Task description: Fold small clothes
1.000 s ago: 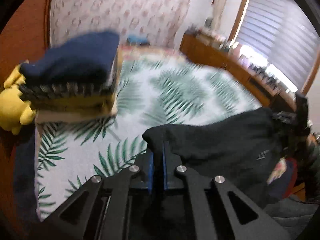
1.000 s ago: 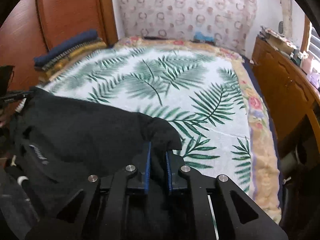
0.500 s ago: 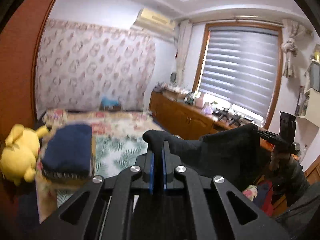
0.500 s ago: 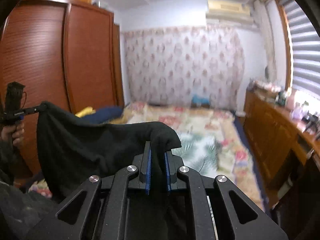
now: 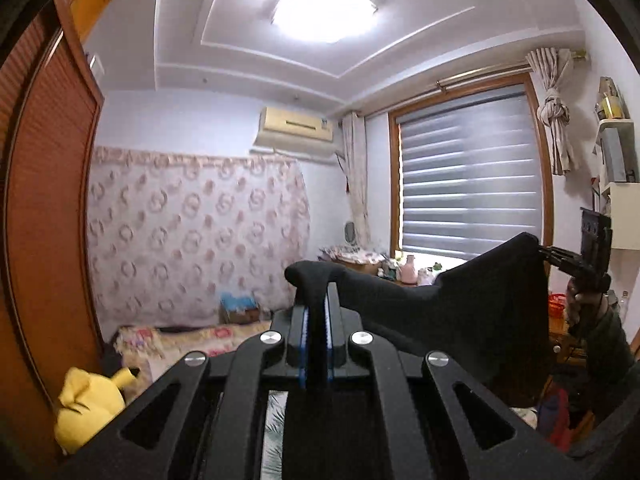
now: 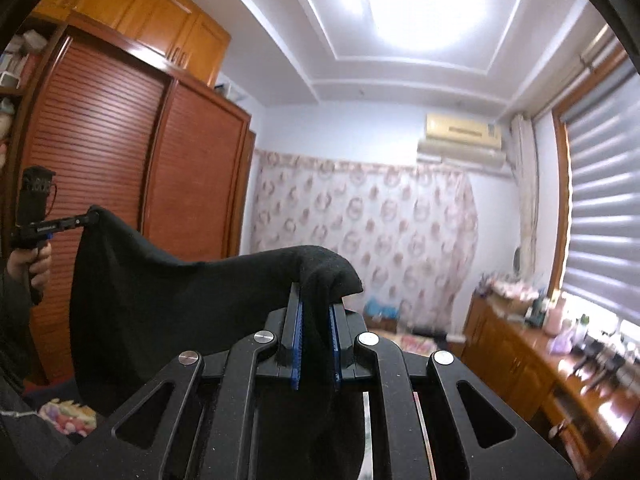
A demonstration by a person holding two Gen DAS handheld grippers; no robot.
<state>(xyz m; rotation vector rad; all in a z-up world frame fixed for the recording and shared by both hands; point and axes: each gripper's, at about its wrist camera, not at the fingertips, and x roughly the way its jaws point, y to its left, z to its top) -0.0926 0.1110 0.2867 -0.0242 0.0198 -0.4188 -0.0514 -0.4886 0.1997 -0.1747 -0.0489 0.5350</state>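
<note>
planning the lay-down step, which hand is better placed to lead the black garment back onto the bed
Neither clearly. Left gripper and right gripper are each shut on a top corner of the black garment, held level, the cloth hanging between them. Probably lower both together; the bed sits below.

Both wrist views look level across the bedroom, sharing the air conditioner [image 5: 296, 131], patterned wall hanging [image 6: 368, 224] and black garment [image 5: 472, 300] close in front.

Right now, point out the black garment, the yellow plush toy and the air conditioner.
black garment [image 5: 480, 312], left wrist view, on the cloth hanging between the grippers.
yellow plush toy [image 5: 90, 410], left wrist view, on its body, lower left.
air conditioner [image 6: 464, 133], right wrist view, on its front panel.
</note>
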